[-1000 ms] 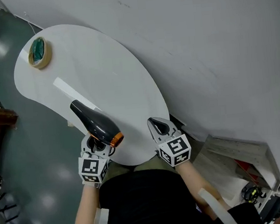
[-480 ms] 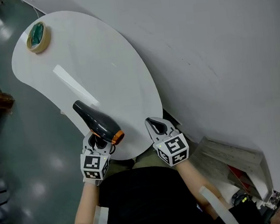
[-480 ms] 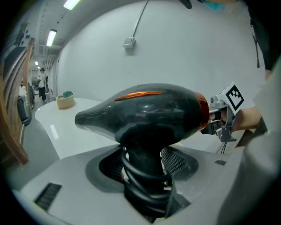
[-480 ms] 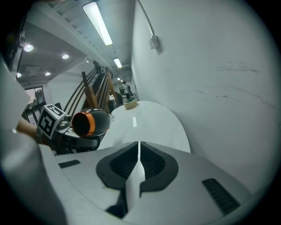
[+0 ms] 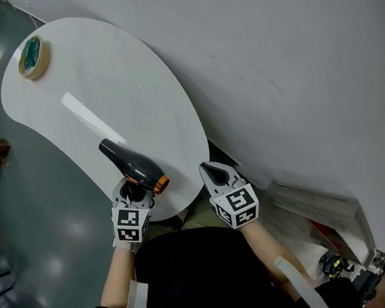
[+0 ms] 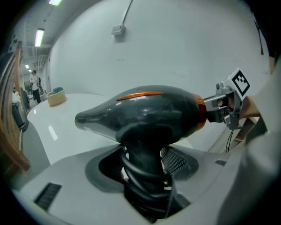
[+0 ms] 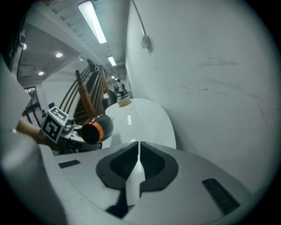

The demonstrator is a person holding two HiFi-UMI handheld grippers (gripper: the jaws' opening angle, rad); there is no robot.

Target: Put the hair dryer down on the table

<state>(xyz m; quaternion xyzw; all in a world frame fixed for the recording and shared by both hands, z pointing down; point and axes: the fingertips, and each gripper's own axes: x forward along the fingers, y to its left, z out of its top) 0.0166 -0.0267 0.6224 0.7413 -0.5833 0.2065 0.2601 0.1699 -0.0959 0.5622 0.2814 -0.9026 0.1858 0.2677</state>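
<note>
A black hair dryer [image 5: 131, 166] with an orange ring at its rear hangs over the near edge of the white table [image 5: 139, 87], nozzle pointing away to the left. My left gripper [image 5: 136, 190] is shut on its handle [image 6: 145, 162], which has the black cord wound round it. In the left gripper view the dryer's body [image 6: 149, 110] fills the middle. Whether it touches the tabletop I cannot tell. My right gripper [image 5: 211, 168] hovers to the right of it at the table's near end, jaws shut with nothing between them [image 7: 139, 146]. From there the dryer's orange rear [image 7: 94, 130] shows at the left.
A roll of tape [image 5: 32, 56] lies at the table's far left end. A grey wall [image 5: 293, 72] runs along the table's right side. Boxes and papers [image 5: 319, 205] sit on the floor to the right. Dark glossy floor [image 5: 36, 219] lies left of the table.
Both grippers have sunk and drawn toward the table's near edge, the left one carrying the dryer with it. Its grip on the handle is unchanged and the right jaws stay shut.
</note>
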